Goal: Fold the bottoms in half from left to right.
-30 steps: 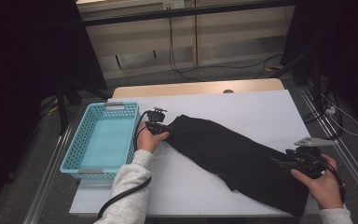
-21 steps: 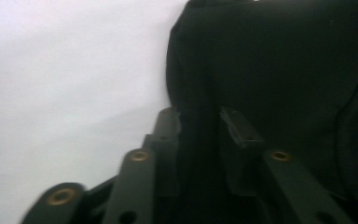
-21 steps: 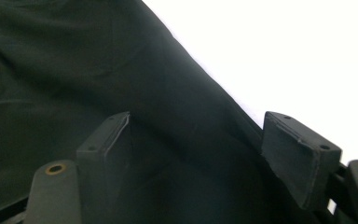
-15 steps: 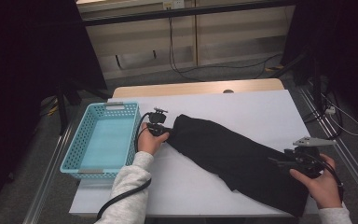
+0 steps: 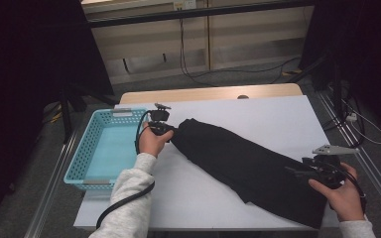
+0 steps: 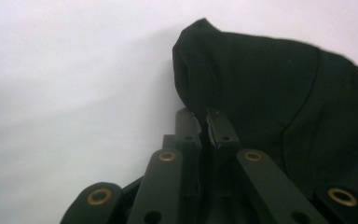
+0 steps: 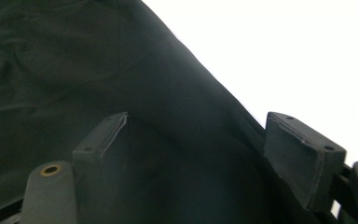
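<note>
Now straightening: left gripper [image 6: 204, 122] jaws pinch the black garment's [image 5: 248, 166] end; right gripper [image 7: 205, 154] jaws gape wide over its far end, needing to close on cloth.

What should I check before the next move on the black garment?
1. Left tool shut on the black garment, at its end near the basket: ok.
2. Right tool jaws apart, cloth between them, not clamped: not ok for a two-point lift.
3. Garment fully on the white table: cannot tell, its near corner reaches the edge.
4. Blue basket bare inside, beside the left hand: ok.
</note>
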Demonstrator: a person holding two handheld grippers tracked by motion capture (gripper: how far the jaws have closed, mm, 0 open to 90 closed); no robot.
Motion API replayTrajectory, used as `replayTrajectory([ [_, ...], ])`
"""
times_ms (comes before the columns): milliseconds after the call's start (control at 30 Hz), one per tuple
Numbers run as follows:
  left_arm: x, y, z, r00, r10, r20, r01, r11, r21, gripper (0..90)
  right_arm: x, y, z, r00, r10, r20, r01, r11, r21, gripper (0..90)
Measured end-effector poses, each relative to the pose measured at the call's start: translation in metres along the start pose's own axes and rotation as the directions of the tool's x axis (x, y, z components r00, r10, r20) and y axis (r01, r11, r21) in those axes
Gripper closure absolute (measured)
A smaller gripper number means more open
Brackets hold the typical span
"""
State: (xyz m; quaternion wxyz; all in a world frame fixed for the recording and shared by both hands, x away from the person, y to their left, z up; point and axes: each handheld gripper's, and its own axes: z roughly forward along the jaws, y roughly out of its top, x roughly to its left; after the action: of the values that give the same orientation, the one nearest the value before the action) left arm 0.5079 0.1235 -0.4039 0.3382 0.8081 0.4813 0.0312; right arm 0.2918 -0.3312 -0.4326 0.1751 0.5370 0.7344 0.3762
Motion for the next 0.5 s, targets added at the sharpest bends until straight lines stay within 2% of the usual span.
replayTrajectory([
  [167,0.009,0.008,-0.014,0.9996,-0.009,-0.025,0.009,1.0000,-0.001,84.6,0.000,0.000,0.001,1.0000,0.000,-0.004,0.000,1.000,0.001,22.4],
  [500,0.024,0.013,-0.026,0.9984,-0.028,-0.049,0.028,0.9995,0.010,84.6,0.001,0.000,0.001,1.0000,-0.001,-0.006,0.001,1.000,0.002,22.0],
])
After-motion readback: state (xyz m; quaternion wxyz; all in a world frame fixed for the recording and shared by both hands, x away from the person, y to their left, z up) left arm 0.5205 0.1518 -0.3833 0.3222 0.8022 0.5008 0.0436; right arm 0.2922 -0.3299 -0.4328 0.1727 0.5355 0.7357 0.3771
